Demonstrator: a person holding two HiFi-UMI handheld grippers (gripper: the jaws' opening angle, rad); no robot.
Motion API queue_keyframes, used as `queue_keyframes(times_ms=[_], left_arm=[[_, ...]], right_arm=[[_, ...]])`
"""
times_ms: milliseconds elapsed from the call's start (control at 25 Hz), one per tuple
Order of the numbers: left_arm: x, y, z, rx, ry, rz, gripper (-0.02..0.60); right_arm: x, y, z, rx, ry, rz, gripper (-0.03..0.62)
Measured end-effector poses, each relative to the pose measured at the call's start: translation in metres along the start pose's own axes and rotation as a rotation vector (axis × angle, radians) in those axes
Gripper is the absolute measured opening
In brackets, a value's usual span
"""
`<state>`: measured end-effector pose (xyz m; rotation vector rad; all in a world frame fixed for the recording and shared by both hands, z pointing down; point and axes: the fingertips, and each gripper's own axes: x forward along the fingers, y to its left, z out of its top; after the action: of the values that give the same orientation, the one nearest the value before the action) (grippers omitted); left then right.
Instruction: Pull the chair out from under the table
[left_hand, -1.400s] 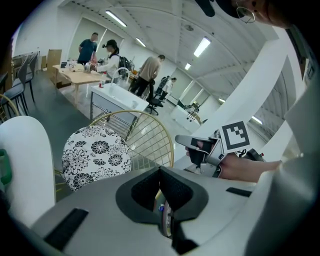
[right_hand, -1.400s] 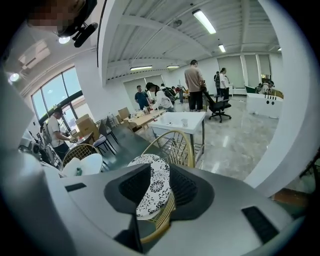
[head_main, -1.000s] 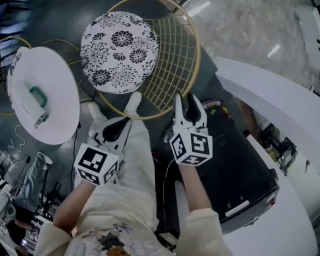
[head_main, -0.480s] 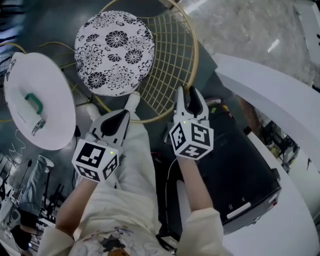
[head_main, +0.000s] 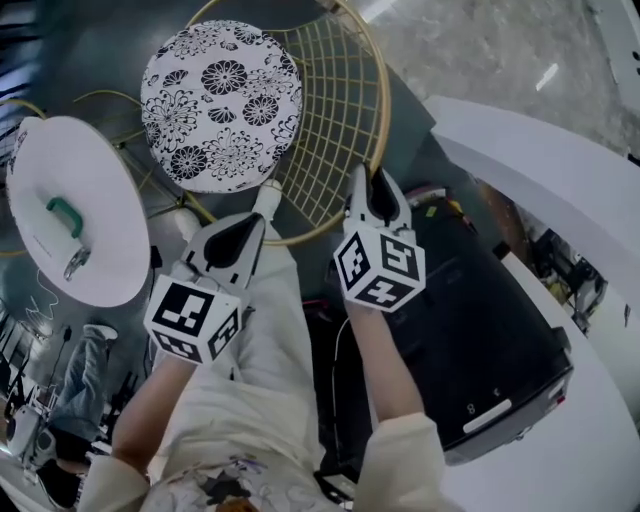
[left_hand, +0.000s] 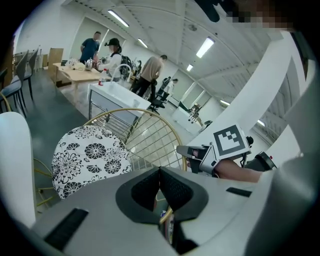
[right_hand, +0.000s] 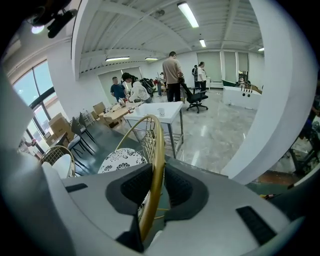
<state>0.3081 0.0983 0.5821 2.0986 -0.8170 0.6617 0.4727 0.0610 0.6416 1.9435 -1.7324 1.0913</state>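
Dark floor (head_main: 100, 45) — right gripper (head_main: 372, 178) jaws just closing on chair rim (right_hand: 156, 167).

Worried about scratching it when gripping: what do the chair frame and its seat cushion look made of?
Chair frame: apparently metal wire and tube, glossy gold finish; thin rods form a grid and shine. Seat cushion: looks like matte printed fabric, black floral on white; filling unseen.

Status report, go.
Right tool jaws just been closing, now on chair rim. Left tool shut, beside rim. Shoe close behind rim.
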Motion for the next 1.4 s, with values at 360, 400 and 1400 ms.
queue_keyframes(times_ms=[360, 400, 1400], left_arm=[[0.001, -0.016, -0.003, 0.038, 0.005, -0.022, 0.008], [0.001, -0.017, -0.003, 0.041, 0.005, -0.024, 0.009], [-0.004, -0.002, 0.017, 0.123, 0.107, -0.146, 0.008]], right_arm=[[-0.001, -0.001, -0.003, 0.015, 0.018, -0.014, 0.067], [-0.001, -0.001, -0.003, 0.016, 0.019, -0.017, 0.066], [-0.008, 0.012, 0.005, 0.049, 0.015, -0.131, 0.065]])
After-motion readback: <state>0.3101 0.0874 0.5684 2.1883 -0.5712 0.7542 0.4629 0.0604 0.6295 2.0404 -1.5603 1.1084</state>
